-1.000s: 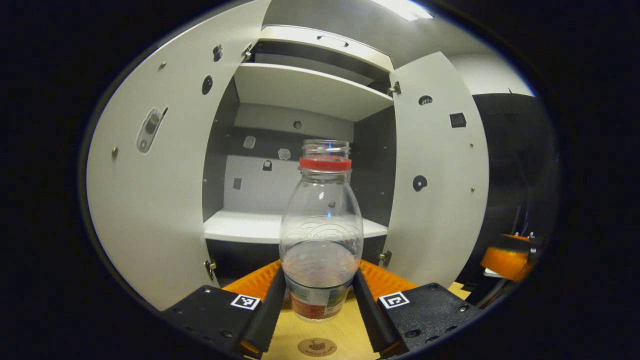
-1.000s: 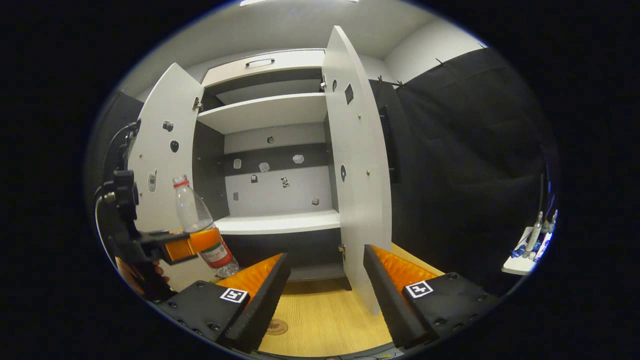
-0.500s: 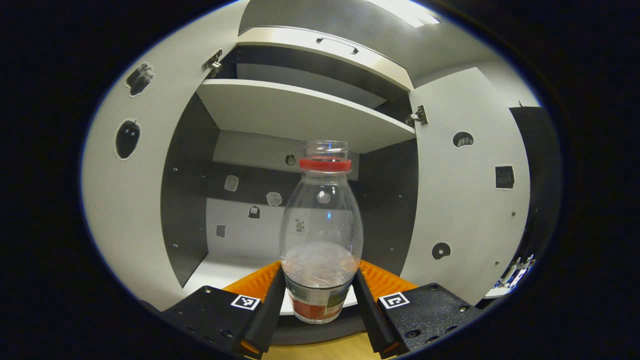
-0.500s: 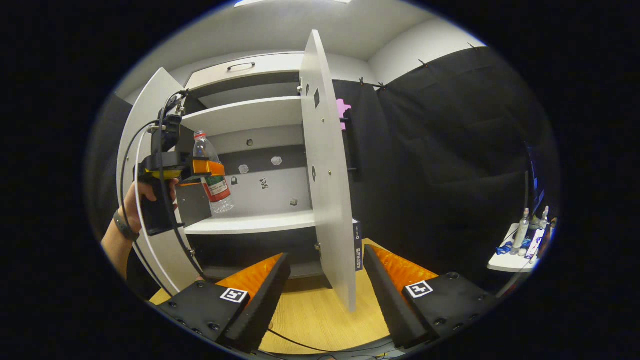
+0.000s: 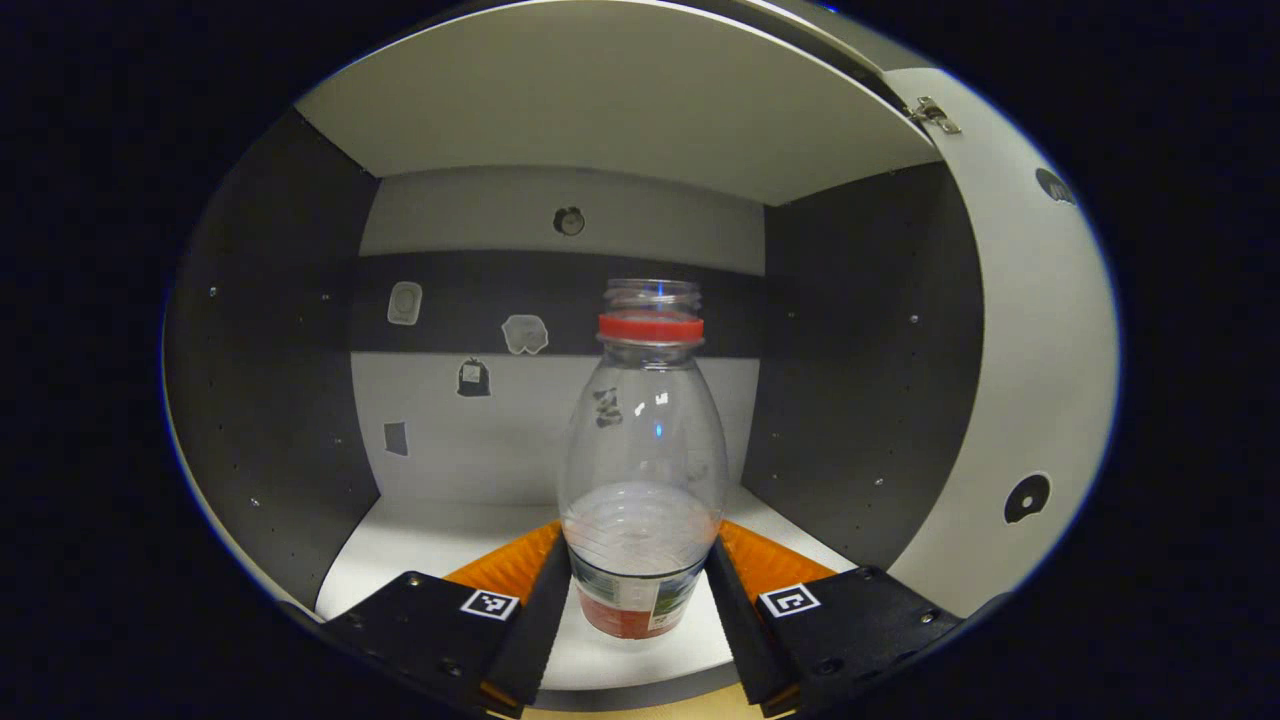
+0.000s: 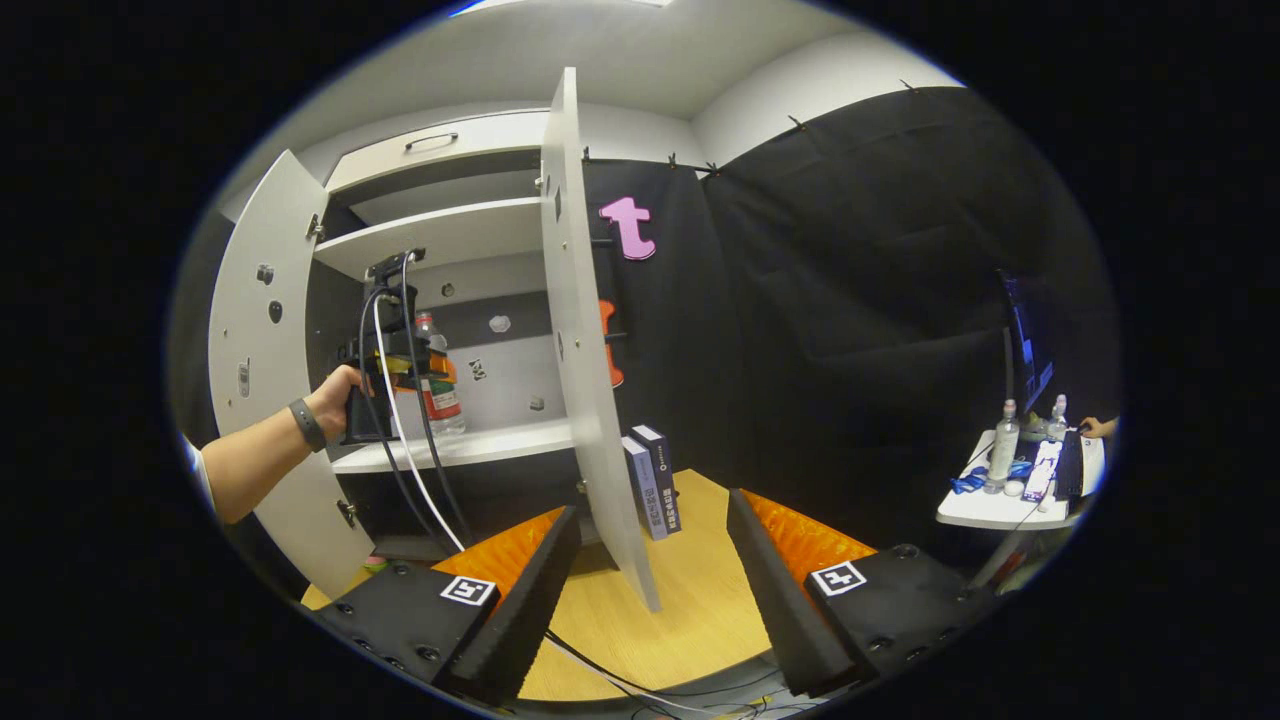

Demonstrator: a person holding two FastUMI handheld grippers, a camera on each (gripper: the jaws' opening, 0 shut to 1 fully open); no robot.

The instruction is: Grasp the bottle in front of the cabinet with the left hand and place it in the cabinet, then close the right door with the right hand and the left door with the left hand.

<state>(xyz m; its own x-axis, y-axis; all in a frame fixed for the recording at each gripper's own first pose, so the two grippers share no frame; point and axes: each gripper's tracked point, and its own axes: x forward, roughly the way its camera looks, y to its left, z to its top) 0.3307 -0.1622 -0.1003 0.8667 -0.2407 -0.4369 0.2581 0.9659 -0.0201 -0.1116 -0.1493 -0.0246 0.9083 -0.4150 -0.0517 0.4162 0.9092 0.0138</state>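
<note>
Bottle (image 5: 642,470), upright at frame centre of the left gripper view, pinched low on its body between both fingers of the left gripper (image 5: 640,625), above the cabinet (image 5: 470,540) shelf. Right gripper (image 6: 650,590), at the bottom of the right gripper view, has jaws spread, holding nothing, near the right door (image 6: 585,380) edge.

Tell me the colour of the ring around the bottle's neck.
Red ring on the clear bottle; clearest in the left gripper view.
</note>
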